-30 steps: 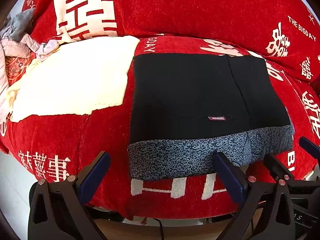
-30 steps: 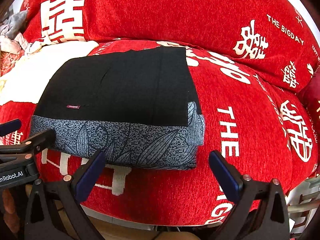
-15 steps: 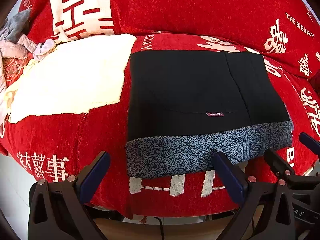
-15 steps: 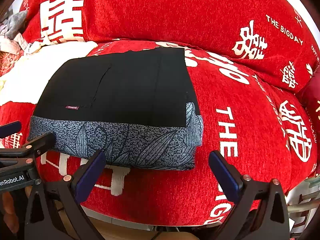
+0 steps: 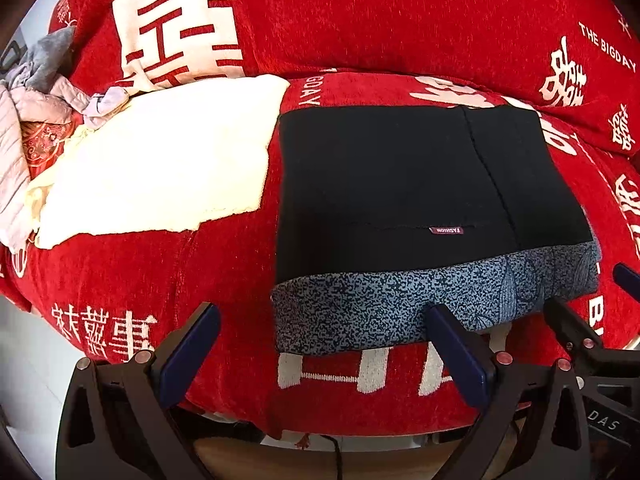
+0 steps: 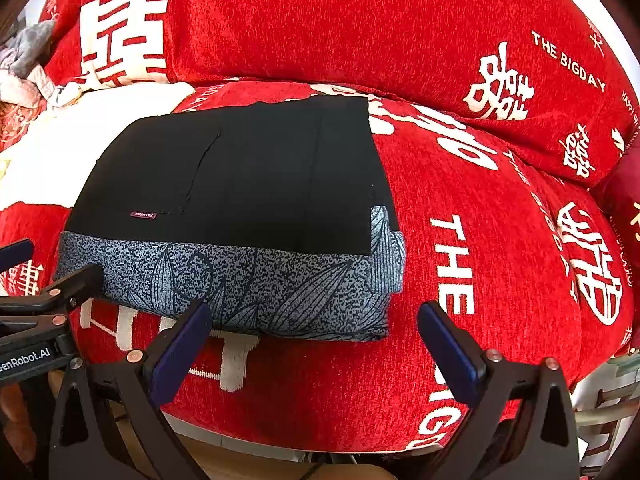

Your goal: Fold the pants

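Note:
The pants (image 5: pixel 400 184) lie folded into a neat black rectangle with a blue-grey leaf-patterned band along the near edge, on a red sofa seat; they also show in the right wrist view (image 6: pixel 240 200). My left gripper (image 5: pixel 320 348) is open and empty, just short of the band's near left corner. My right gripper (image 6: pixel 312 344) is open and empty, in front of the band's near right corner. Neither touches the cloth. The right gripper's fingers (image 5: pixel 568 324) show at the right edge of the left wrist view.
The sofa (image 5: pixel 360 20) has a red cover with white characters on seat and backrest. A cream cloth (image 5: pixel 160 168) lies left of the pants. Crumpled grey and pink clothes (image 5: pixel 36 80) are piled at the far left. The seat's front edge drops off just below the grippers.
Both grippers have drawn back very slightly from the pants and stayed open. The folded pants have not moved.

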Available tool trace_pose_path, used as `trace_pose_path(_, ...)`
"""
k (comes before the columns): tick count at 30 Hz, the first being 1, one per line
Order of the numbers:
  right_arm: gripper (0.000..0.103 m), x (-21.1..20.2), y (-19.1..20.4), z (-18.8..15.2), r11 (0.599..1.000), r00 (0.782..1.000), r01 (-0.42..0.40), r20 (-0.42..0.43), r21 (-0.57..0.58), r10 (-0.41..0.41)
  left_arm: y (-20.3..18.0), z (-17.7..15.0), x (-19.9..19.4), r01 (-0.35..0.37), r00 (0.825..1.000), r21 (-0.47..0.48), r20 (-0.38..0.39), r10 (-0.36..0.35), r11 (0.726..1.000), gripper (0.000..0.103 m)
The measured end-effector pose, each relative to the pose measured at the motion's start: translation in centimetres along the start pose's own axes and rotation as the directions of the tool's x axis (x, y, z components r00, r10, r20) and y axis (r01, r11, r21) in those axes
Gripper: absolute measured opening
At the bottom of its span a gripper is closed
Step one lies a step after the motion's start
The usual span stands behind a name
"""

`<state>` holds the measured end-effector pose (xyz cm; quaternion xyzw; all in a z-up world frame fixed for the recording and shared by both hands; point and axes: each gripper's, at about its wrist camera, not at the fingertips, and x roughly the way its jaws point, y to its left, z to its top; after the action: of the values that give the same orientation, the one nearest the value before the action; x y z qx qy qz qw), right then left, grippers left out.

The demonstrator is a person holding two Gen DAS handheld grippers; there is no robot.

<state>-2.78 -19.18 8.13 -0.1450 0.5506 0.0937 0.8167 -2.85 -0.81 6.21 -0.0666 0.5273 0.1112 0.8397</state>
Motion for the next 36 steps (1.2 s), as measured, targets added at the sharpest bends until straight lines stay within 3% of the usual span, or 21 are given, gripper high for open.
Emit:
trace_pose_path(6, 0.103, -0.2, 0.1, 0.1, 1.000, 1.000, 0.005, 0.005, -0.005, -0.005, 0.7, 0.0, 0.2, 0.063, 0.998, -0.048, -0.023, -0.064, 0.997, 0.103)
trace_pose_path(36, 0.103, -0.1, 0.3, 0.0, 1.000, 1.000, 0.007, 0.004, -0.003, -0.007, 0.9, 0.3, 0.0, 0.079, 0.996, -0.052, -0.028, -0.081, 0.995, 0.103)
